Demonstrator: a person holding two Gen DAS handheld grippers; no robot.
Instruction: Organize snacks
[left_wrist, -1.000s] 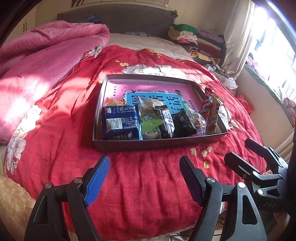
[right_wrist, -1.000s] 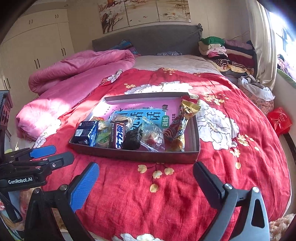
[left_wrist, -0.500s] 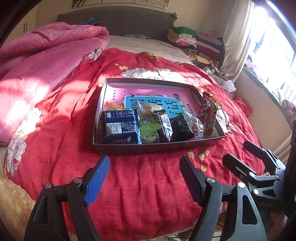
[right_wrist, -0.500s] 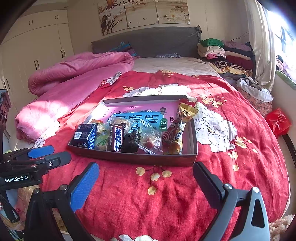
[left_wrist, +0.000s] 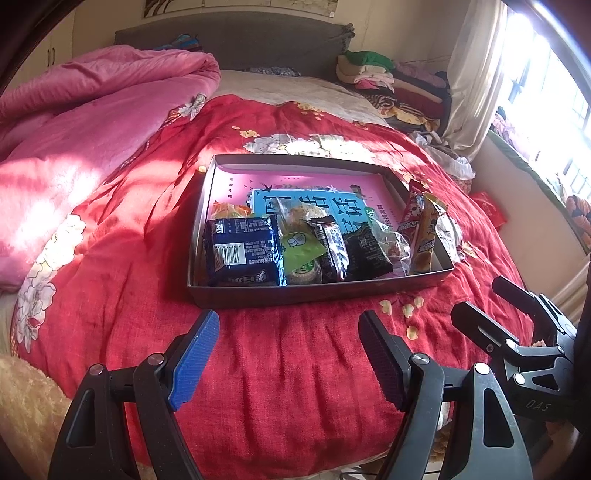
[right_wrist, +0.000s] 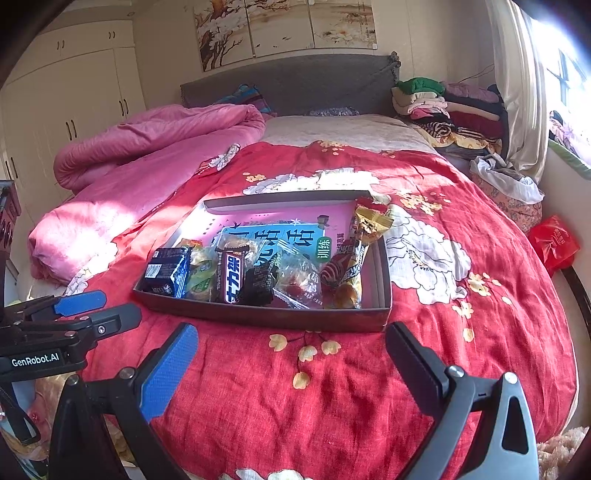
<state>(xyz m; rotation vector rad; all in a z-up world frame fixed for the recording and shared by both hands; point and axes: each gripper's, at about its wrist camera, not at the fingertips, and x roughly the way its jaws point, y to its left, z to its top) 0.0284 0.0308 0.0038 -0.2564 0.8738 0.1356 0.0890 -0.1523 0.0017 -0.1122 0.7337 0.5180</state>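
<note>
A shallow dark box (left_wrist: 314, 294) (right_wrist: 258, 317) lies on the red bedspread. Several snacks lie in a row along its near wall: a blue packet (left_wrist: 242, 254) (right_wrist: 166, 271), a green packet (left_wrist: 301, 251), a dark chocolate bar (left_wrist: 332, 251) (right_wrist: 232, 275), a black packet (left_wrist: 365, 251), a clear bag (right_wrist: 299, 280) and a tall yellow-red packet (left_wrist: 424, 229) (right_wrist: 354, 254) leaning at the right end. My left gripper (left_wrist: 288, 354) is open and empty in front of the box. My right gripper (right_wrist: 291, 369) is open and empty, also short of the box.
A pink and blue book (left_wrist: 332, 195) lines the box floor. A pink quilt (left_wrist: 92, 122) is heaped on the left. Folded clothes (right_wrist: 443, 107) are stacked at the bed's far right by the curtain. A red bag (right_wrist: 554, 243) lies beside the bed.
Both grippers have drawn back and tilted slightly, so the box sits a little farther off in both views. Jaws stay open. The snacks have not moved.
</note>
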